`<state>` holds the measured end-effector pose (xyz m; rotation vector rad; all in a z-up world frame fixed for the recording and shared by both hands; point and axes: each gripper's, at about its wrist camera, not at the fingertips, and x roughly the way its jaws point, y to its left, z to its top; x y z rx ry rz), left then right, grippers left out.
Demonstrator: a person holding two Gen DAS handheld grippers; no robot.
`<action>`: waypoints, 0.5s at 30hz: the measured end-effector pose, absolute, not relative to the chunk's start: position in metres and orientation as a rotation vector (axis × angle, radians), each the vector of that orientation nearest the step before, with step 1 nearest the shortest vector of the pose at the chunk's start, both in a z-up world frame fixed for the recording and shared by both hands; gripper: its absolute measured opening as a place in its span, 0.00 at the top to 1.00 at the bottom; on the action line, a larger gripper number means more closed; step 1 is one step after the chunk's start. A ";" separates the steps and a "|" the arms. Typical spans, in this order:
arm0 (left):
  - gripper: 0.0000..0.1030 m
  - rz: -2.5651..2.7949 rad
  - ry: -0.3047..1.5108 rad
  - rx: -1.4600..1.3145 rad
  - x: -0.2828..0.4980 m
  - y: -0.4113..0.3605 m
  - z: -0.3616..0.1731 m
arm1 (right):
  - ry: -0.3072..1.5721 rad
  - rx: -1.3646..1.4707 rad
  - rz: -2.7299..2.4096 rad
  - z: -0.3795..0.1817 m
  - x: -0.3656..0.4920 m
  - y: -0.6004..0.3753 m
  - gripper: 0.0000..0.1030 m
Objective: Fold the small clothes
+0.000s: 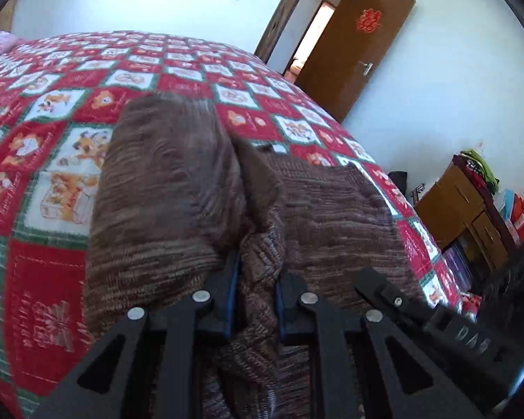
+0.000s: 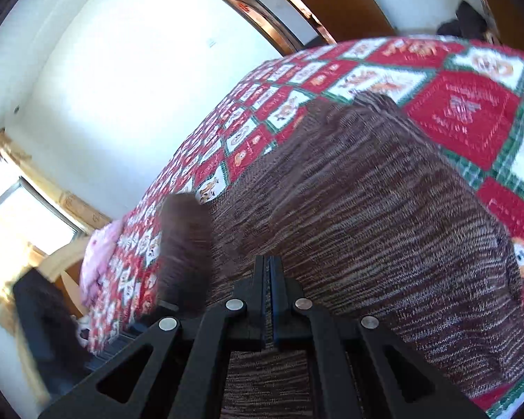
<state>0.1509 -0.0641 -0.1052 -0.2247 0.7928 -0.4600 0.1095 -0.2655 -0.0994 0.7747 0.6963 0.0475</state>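
Note:
A brown knitted sweater (image 1: 174,181) lies on a bed under a red, white and green patchwork quilt (image 1: 52,104). My left gripper (image 1: 258,272) is shut on a bunched fold of it, with knit pinched between the blue pads. My right gripper (image 2: 270,262) has its jaws pressed together at the sweater's (image 2: 366,209) near edge, with fabric running under and up to the pads. In the left wrist view the right gripper (image 1: 366,279) lies on the knit just to the right. A sleeve (image 2: 185,244) stands up blurred at the left over the quilt (image 2: 464,111).
An open brown door (image 1: 359,52) is beyond the bed's far corner. A wooden cabinet (image 1: 464,209) piled with clothes stands by the bed's right side. Pink cloth (image 2: 97,262) lies at the head end, near a bright window (image 2: 17,209).

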 end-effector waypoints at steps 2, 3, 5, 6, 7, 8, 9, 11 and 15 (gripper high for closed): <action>0.83 -0.450 0.783 -0.188 0.148 -0.066 -0.101 | 0.712 0.803 0.062 -0.104 0.111 -0.266 0.98; 0.83 -0.454 0.785 -0.189 0.148 -0.065 -0.101 | 0.719 0.811 0.068 -0.105 0.112 -0.266 0.98; 0.82 -0.470 0.787 -0.221 0.149 -0.059 -0.101 | 0.723 0.821 0.083 -0.106 0.114 -0.265 0.98; 0.81 -0.486 0.786 -0.246 0.149 -0.055 -0.100 | 0.722 0.821 0.089 -0.105 0.114 -0.264 0.98; 0.79 -0.504 0.788 -0.276 0.146 -0.048 -0.099 | 0.717 0.822 0.097 -0.104 0.114 -0.264 0.98; 0.72 -0.523 0.796 -0.301 0.144 -0.042 -0.098 | 0.713 0.824 0.106 -0.105 0.115 -0.261 0.98; 0.60 -0.544 0.808 -0.321 0.142 -0.042 -0.097 | 0.712 0.830 0.120 -0.104 0.115 -0.260 0.98; 0.38 -0.586 0.832 -0.374 0.135 -0.030 -0.092 | 0.715 0.847 0.138 -0.105 0.117 -0.260 0.98; 0.23 -0.550 0.751 -0.425 0.122 0.011 -0.072 | 0.689 0.867 0.168 -0.101 0.117 -0.261 0.98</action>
